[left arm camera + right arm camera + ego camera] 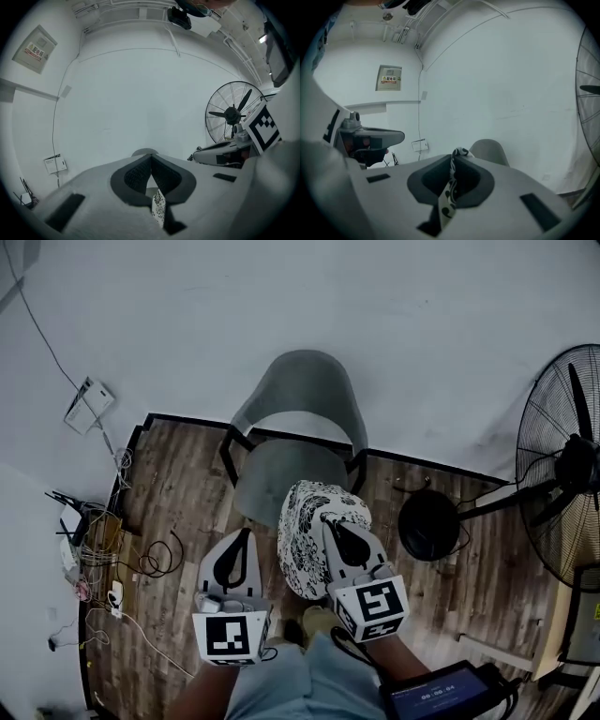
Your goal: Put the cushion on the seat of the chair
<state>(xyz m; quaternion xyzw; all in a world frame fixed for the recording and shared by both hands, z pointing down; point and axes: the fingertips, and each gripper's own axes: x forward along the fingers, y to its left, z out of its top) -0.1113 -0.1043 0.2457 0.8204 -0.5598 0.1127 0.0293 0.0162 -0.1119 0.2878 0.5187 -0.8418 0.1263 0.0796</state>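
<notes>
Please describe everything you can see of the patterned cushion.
The cushion is a rounded, soft-looking pad of white fabric with a dark floral print. It hangs tilted before the grey chair, overlapping the front edge of the seat in the head view. The right gripper is shut on its edge; a strip of the same fabric sits between the closed jaws of the left gripper.

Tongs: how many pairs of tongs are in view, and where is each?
2. The left tongs pinch a bit of fabric at the left edge of the cushion; the right tongs are clamped on its right part. Both are in front of the chair. None seems hidden.
</notes>
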